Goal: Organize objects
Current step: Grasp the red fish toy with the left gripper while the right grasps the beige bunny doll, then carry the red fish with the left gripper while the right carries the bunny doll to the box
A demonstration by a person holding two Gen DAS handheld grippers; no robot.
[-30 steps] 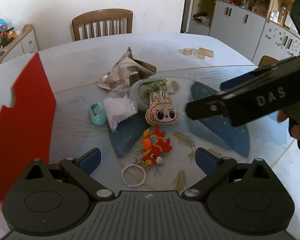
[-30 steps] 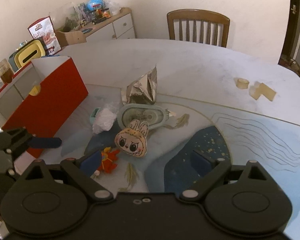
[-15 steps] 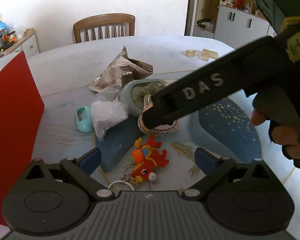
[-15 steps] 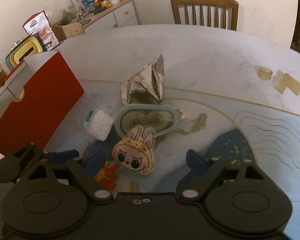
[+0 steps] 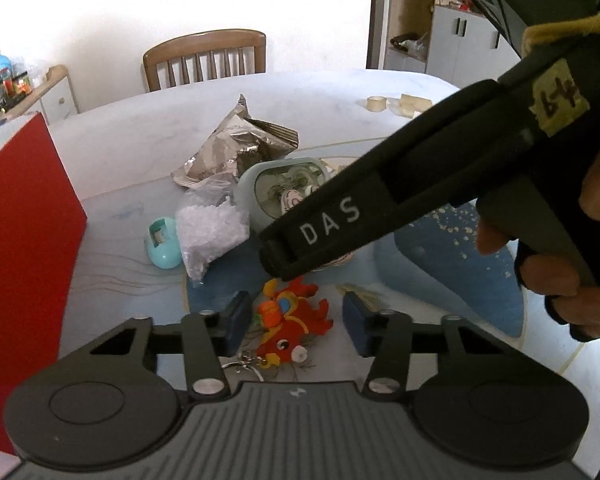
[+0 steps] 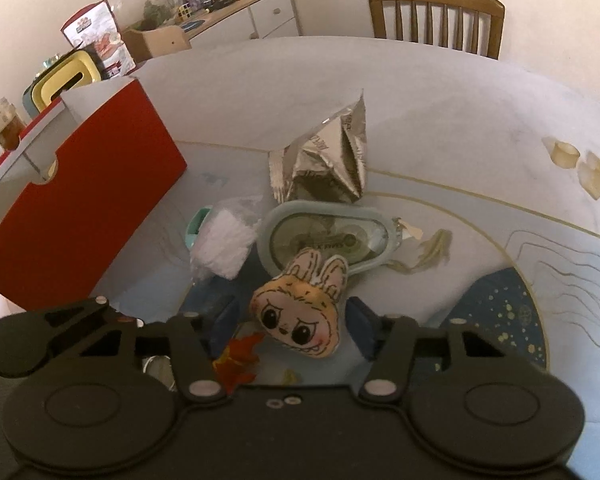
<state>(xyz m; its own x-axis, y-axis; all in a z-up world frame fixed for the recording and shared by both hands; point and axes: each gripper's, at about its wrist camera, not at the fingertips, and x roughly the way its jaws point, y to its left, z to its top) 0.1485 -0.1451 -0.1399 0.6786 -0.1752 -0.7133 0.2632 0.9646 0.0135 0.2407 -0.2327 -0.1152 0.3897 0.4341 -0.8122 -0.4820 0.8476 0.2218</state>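
A red fish keychain toy (image 5: 290, 328) lies on the table between the fingers of my left gripper (image 5: 296, 326), which is open around it. The toy also shows in the right wrist view (image 6: 236, 360). A rabbit-face plush (image 6: 300, 316) lies between the fingers of my right gripper (image 6: 294, 324), which is open around it. In the left wrist view the right gripper's black finger (image 5: 324, 232) hides most of the plush. Behind them lie a pale green oval case (image 6: 326, 236), a bag of white granules (image 6: 224, 242), a small teal egg-shaped item (image 5: 164, 244) and a silver foil packet (image 6: 332, 152).
A red open box (image 6: 80, 204) stands at the left of the table. Small yellowish tape rolls (image 6: 580, 164) lie at the far right. A wooden chair (image 6: 436, 20) stands behind the table. A cluttered sideboard (image 6: 204, 12) is at the back left.
Both grippers have moved forward and down. The left one now straddles the fish toy and the right one straddles the rabbit plush. Both have narrowed their fingers somewhat.
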